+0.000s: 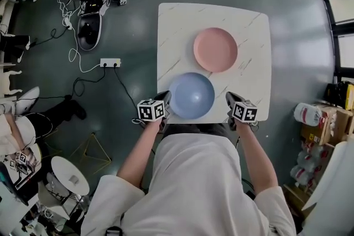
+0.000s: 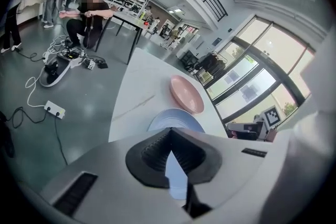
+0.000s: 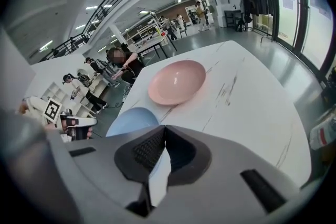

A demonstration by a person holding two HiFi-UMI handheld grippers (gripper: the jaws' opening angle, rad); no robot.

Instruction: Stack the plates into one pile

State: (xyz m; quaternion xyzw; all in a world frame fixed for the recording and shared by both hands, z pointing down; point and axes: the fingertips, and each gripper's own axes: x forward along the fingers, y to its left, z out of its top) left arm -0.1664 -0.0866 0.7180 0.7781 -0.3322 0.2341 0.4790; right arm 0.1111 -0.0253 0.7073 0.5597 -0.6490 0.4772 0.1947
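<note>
On the white marble table (image 1: 249, 25) lie two plates. A pink plate (image 1: 215, 50) sits toward the far side, and a blue plate (image 1: 191, 95) lies at the near edge, just in front of me. My left gripper (image 1: 167, 95) is at the blue plate's left rim and my right gripper (image 1: 230, 96) is off its right side. In the left gripper view the jaws (image 2: 170, 131) meet at the tips with nothing between them; the blue plate (image 2: 173, 119) and pink plate (image 2: 186, 93) lie beyond. The right gripper (image 3: 165, 127) looks shut and empty too, with the blue plate (image 3: 131, 119) and pink plate (image 3: 176, 82) ahead.
Left of the table the floor holds cables, a power strip (image 1: 110, 62) and a dark device (image 1: 88, 30), with seated people nearby. Cardboard boxes (image 1: 323, 119) stand at the right. A round white stool (image 1: 69, 175) is at the lower left.
</note>
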